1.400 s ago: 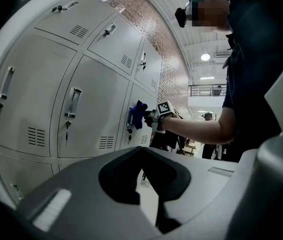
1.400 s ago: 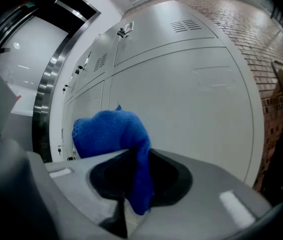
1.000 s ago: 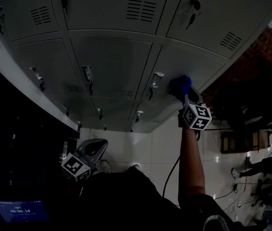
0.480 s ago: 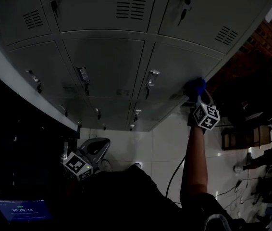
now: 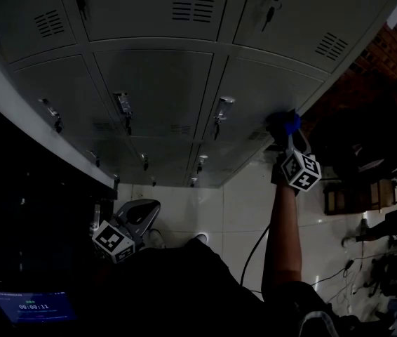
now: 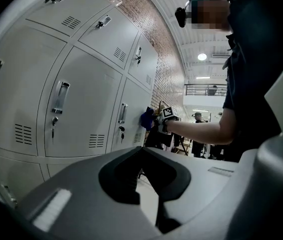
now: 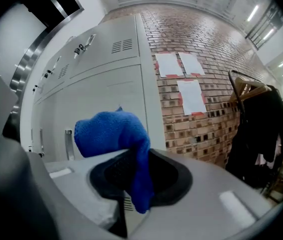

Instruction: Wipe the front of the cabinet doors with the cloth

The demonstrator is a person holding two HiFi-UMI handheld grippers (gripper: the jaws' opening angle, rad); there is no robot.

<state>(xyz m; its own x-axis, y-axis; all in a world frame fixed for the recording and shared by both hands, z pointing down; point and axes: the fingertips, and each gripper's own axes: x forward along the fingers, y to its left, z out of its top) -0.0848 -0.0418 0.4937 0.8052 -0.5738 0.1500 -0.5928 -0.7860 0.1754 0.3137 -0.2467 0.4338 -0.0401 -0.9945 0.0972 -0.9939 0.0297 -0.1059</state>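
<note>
Head view: right tool (image 5: 287, 134) holds cloth (image 5: 283, 123) against door (image 5: 268, 90) (screen (image 5: 34, 305) reads 00:00:11)

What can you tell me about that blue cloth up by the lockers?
The blue cloth looks soft and fuzzy, like microfibre. It is bunched into a rounded wad, one fold hanging down between the jaws of the right gripper, which is shut on it. The wad appears to rest against a grey cabinet door near its right edge.
</note>
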